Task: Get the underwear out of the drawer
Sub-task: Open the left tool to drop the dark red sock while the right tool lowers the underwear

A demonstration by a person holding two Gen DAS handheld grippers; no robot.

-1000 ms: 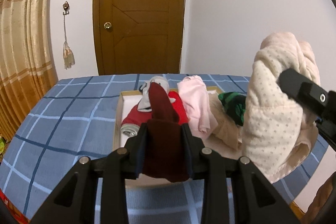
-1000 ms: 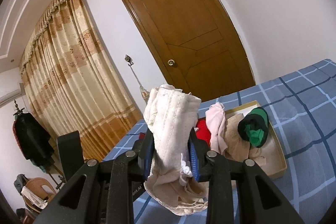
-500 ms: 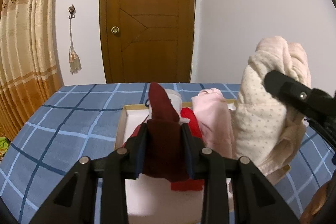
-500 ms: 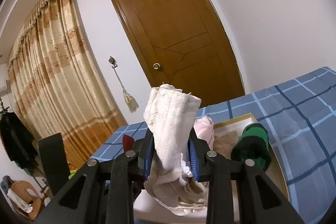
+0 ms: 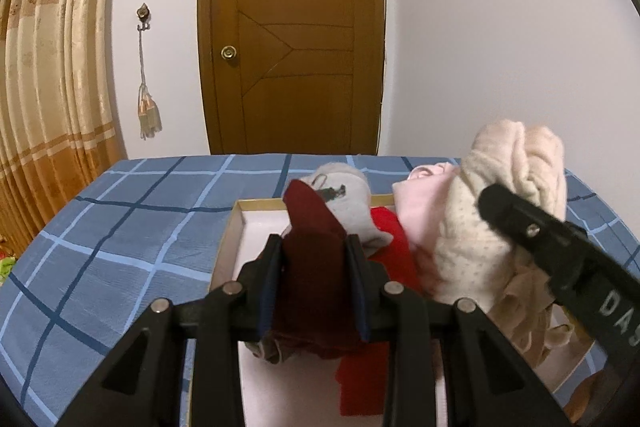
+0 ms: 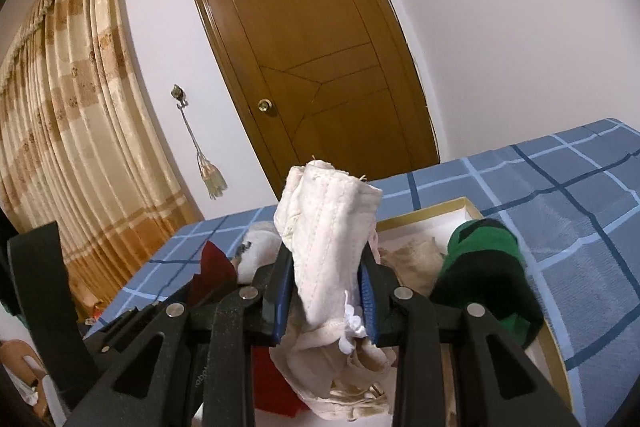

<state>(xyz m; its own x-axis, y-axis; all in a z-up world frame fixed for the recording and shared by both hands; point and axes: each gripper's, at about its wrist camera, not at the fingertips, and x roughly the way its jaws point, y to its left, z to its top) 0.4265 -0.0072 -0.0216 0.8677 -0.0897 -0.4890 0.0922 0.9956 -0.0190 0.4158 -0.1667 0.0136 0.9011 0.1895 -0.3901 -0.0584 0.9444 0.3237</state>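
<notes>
The underwear is light, soft cloth that folds and bunches under any squeeze, so nothing here is likely to break or slip much. It is probably best taken by pinching a thick fold near the middle, since a loose edge would let the rest trail and snag on the neighbouring pieces.

The left gripper (image 5: 314, 259) is closed on a dark red piece of underwear (image 5: 316, 247), its pads pressing both sides while the ends stick out above and hang below. The right gripper (image 6: 326, 291) is clamped the same way on a cream piece of underwear (image 6: 328, 227), whose frilled lower end droops beneath the jaws.

Both pieces hang just above the shallow drawer (image 5: 228, 243), which sits on the blue checked bedspread (image 5: 120, 227). A red garment (image 5: 390, 243), a pink one (image 5: 420, 203) and a green and black bundle (image 6: 480, 267) lie in the drawer.
</notes>
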